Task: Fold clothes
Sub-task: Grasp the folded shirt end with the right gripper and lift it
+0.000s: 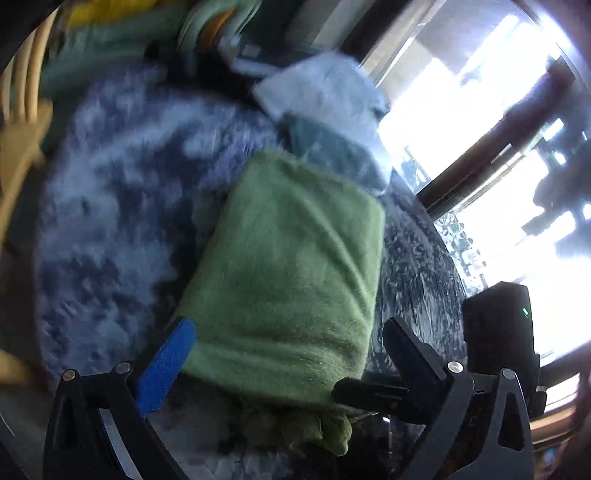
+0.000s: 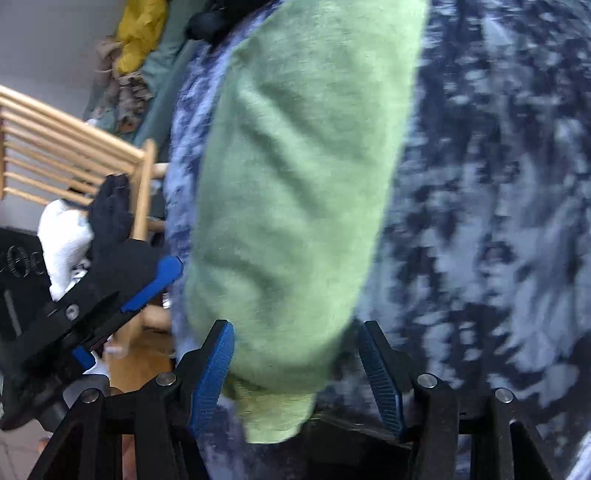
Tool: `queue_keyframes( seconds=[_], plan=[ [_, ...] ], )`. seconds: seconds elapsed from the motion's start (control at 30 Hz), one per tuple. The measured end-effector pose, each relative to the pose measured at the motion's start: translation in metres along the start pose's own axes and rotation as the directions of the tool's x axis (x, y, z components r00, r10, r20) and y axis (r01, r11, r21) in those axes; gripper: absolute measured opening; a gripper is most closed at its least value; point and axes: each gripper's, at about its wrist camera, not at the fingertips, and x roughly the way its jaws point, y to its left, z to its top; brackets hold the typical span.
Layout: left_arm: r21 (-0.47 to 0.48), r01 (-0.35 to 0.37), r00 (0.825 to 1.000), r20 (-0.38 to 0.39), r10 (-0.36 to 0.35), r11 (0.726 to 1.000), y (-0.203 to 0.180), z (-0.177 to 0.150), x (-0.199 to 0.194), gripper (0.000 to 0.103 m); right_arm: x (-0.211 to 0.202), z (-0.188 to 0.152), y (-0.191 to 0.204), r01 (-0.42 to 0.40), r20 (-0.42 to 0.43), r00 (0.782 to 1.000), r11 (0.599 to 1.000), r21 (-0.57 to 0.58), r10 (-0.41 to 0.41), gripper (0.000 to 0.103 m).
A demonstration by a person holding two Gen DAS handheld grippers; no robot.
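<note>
A folded green fleece cloth (image 1: 291, 251) lies on a mottled blue-and-white plush cover (image 1: 122, 206). In the left wrist view my left gripper (image 1: 288, 328) is open, its jaws straddling the cloth's near end, and its blue pad (image 1: 166, 365) sits at the cloth's left corner. The black body of the right gripper (image 1: 498, 328) shows at the right. In the right wrist view my right gripper (image 2: 297, 326) is open around the other narrow end of the green cloth (image 2: 295, 184); the right pad stands clear of it. The left gripper (image 2: 144, 221) appears open at the left.
Folded pale blue (image 1: 325, 92) and teal (image 1: 332, 147) cloths lie beyond the green one. A pile of mint and yellow clothes (image 1: 110, 33) sits at the far edge. A wooden slatted chair (image 2: 66, 155) stands beside the cover. Bright windows (image 1: 480, 92) fill the right.
</note>
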Motion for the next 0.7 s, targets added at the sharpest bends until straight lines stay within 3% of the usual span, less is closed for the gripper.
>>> queue_keyframes(
  seconds=[0.07, 0.13, 0.2, 0.27, 0.47, 0.6, 0.7],
  plan=[
    [0.092, -0.071, 0.994, 0.091, 0.063, 0.993, -0.012, -0.003, -0.014, 0.103, 0.004, -0.001, 0.001, -0.043, -0.003, 0.999, 0.999, 0.003, 0.043, 0.059],
    [0.213, -0.212, 0.965, 0.203, 0.169, 0.954, -0.031, -0.008, -0.017, 0.103, 0.011, -0.002, 0.001, -0.042, -0.015, 0.999, 0.999, 0.011, 0.042, 0.059],
    [0.288, -0.307, 0.935, 0.272, 0.229, 0.907, -0.044, -0.014, -0.016, 0.103, 0.017, 0.001, -0.002, -0.045, -0.022, 0.999, 0.999, 0.029, 0.045, 0.059],
    [0.301, -0.334, 0.926, 0.281, 0.251, 0.893, -0.044, -0.020, -0.027, 0.103, 0.017, 0.002, -0.005, -0.054, -0.015, 0.998, 0.997, 0.047, 0.055, 0.055],
    [0.180, -0.208, 0.956, 0.246, 0.161, 0.961, -0.024, -0.038, -0.066, 0.103, 0.015, 0.004, -0.012, -0.069, -0.023, 0.997, 0.992, 0.104, 0.072, 0.051],
    [0.152, -0.189, 0.951, 0.276, 0.142, 0.970, -0.019, -0.048, -0.085, 0.103, 0.012, 0.001, -0.011, -0.040, -0.022, 0.999, 0.992, 0.121, 0.043, 0.044],
    [0.133, -0.220, 0.941, 0.292, 0.174, 0.966, -0.018, -0.050, -0.092, 0.103, 0.009, -0.001, -0.010, -0.018, -0.016, 1.000, 0.992, 0.121, 0.020, 0.040]
  ],
)
